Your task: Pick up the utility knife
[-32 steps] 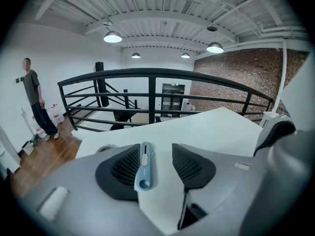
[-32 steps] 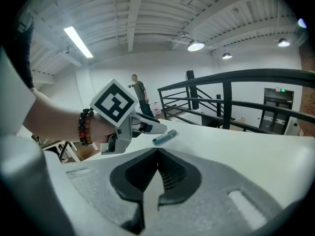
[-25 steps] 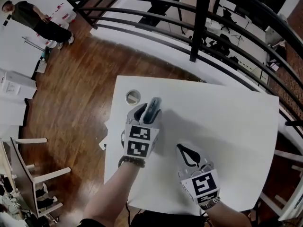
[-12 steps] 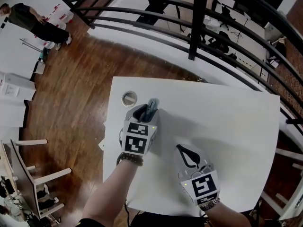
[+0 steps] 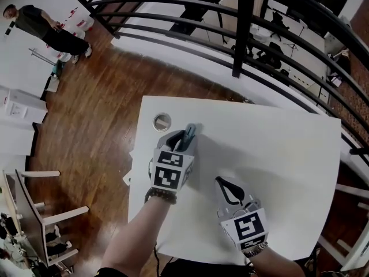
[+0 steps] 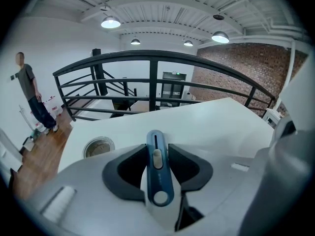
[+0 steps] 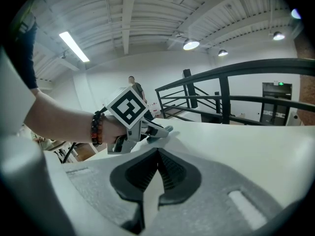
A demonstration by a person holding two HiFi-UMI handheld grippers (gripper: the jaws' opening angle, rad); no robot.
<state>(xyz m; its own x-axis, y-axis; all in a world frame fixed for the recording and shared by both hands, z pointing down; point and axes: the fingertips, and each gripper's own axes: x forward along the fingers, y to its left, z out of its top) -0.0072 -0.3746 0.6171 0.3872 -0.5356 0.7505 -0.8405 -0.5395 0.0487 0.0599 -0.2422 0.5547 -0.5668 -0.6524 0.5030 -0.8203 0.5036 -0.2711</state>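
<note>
The utility knife (image 5: 189, 133), blue with a white underside and a grey slider, lies between the jaws of my left gripper (image 5: 181, 137) near the white table's left edge. In the left gripper view the knife (image 6: 158, 181) runs straight out along the gripper (image 6: 154, 150). The jaws are closing and the dark pads (image 6: 129, 165) touch both its sides. My right gripper (image 5: 221, 181) rests on the table nearer the front, jaws shut with nothing in them. The right gripper view shows its tips (image 7: 157, 152) meeting, with the left gripper (image 7: 145, 127) and the knife's tip (image 7: 166, 129) beyond.
A round metal-lined hole (image 5: 162, 121) is in the white table (image 5: 277, 149) just left of the knife. A black railing (image 5: 242, 33) runs past the table's far side. Wooden floor and a chair (image 5: 40, 212) lie to the left, and a person (image 5: 40, 25) stands far off.
The left gripper's jaws have come in from wide open onto the knife's sides. The knife's tip now points slightly more to the right. The right gripper has not moved.
</note>
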